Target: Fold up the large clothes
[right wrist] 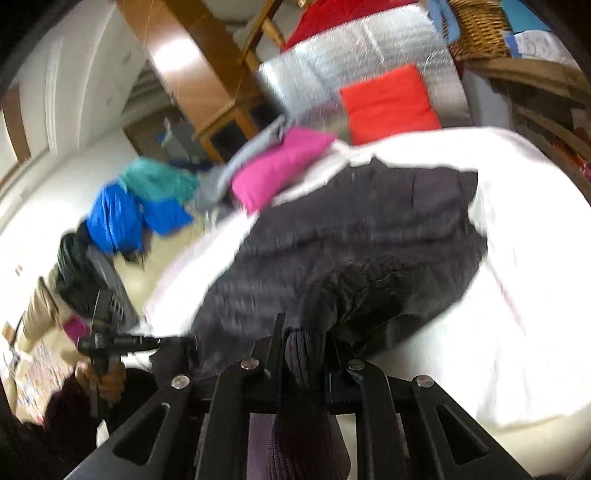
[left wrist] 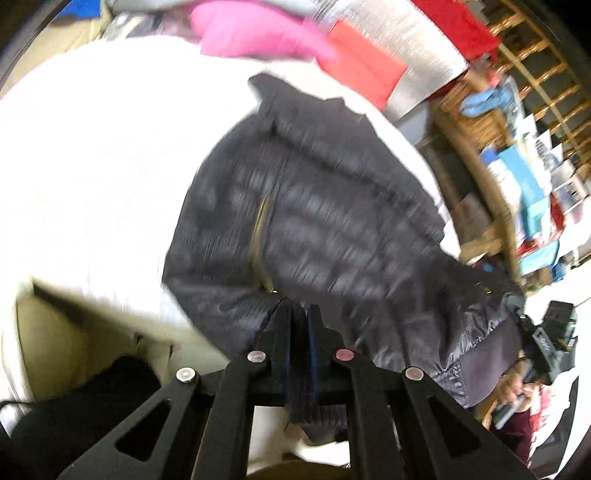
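White bedding (left wrist: 92, 166) filling the left wrist view, pink pillow (left wrist: 251, 33) and red pillow (left wrist: 364, 66) beyond. Lying on it: dark quilted jacket (left wrist: 314, 206), long axis running from the collar far off down to the hem near the lens. Left gripper (left wrist: 299, 321) clenching the hem.

Showing the same bedding (right wrist: 517, 295) in the right wrist view, jacket (right wrist: 351, 236) stretching away toward the pillows. Right gripper (right wrist: 304, 339) pinching a ribbed knit edge of the jacket.
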A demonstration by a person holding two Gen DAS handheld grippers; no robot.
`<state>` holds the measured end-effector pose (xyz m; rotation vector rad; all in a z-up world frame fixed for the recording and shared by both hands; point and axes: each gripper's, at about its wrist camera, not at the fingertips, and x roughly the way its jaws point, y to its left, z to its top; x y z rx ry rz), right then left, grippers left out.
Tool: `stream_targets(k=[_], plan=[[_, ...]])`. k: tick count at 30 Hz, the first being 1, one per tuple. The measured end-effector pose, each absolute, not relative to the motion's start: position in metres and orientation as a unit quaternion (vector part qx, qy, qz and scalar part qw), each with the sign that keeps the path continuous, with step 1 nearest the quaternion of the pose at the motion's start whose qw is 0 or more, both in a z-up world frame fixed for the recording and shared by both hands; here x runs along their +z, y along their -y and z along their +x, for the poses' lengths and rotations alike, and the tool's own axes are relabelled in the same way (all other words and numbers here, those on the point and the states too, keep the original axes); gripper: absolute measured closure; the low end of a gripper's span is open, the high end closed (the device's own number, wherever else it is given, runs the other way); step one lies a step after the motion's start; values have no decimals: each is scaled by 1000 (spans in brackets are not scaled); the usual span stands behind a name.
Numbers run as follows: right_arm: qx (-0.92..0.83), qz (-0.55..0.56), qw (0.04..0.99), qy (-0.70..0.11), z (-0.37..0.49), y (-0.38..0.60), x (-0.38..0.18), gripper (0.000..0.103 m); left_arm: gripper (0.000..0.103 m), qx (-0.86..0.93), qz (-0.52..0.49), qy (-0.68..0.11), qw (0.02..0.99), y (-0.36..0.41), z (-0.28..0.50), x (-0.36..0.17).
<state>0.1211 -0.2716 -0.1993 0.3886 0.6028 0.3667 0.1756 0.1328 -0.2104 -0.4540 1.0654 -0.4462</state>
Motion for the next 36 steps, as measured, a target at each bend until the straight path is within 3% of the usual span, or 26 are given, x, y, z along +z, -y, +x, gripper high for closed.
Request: stream_targets(k=[7,12,19,21,29,31,33,34,35,36], plan=[[135,263,925,-238,201,323,-158,88,95,-216,-243,-435,840,-137,271,-137],[101,326,915,-216,292,357,-153,88,94,-199,-255,-410,853,-123,381,-116],[37,379,893,-239,443,394,-189,88,95,-153,-264,-424,853,-105,542,-148],[17,386,886,-255,482,403,-205,88,101,-128,-246,-427,861,-96,579,-161],[-9,509,790,-342,575,440,-279,81,101,-84,-202,-422,880,-86,626,-212],[9,541,769,-340,577,445,-283,74,101,-81,-194,-428,879,-86,620,-213],[43,570,756,-319,567,450,-280,52,100,-79,-191,-415,886,-87,601,-205],[55,580,753,-306,559,451,-277,46,99,-78,-190,-410,889,-86,592,-200],[66,591,751,-288,548,453,-272,34,92,-80,-187,-403,892,-86,577,-191],[75,600,751,-265,533,455,-265,27,72,-82,-186,-394,896,-85,562,-180]])
